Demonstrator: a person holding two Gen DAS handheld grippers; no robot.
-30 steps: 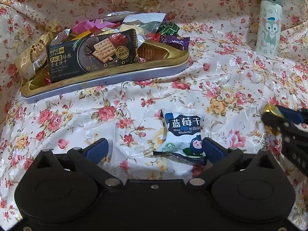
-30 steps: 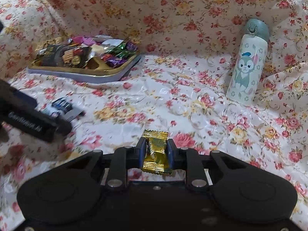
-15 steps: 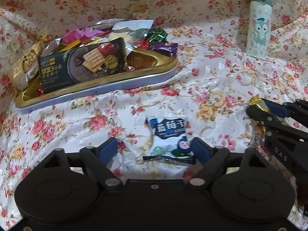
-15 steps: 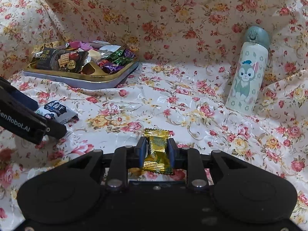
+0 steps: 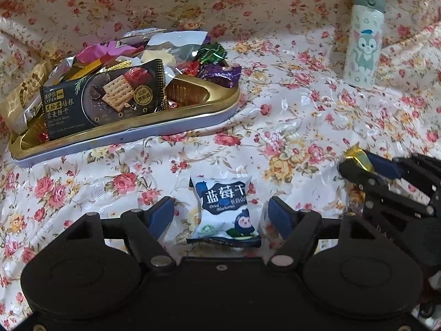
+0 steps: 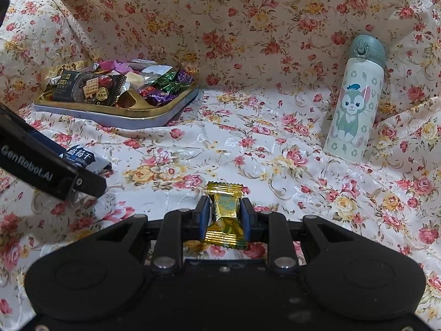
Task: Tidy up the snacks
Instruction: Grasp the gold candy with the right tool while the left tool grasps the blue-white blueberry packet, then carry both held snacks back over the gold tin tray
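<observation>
Your left gripper [image 5: 222,213] straddles the dried-blueberry packet [image 5: 225,209] lying on the floral cloth [image 5: 289,138]; its jaws are closing, the blue pads on either side not yet touching the packet. Your right gripper [image 6: 224,212] is clamped on a gold-wrapped candy [image 6: 225,215], pads pressing both sides. Farther back to the left sits the gold tray [image 5: 193,110], heaped with a cracker pack [image 5: 104,99] and wrapped sweets. A cat-print bottle [image 6: 354,102] stands upright at the far right.
</observation>
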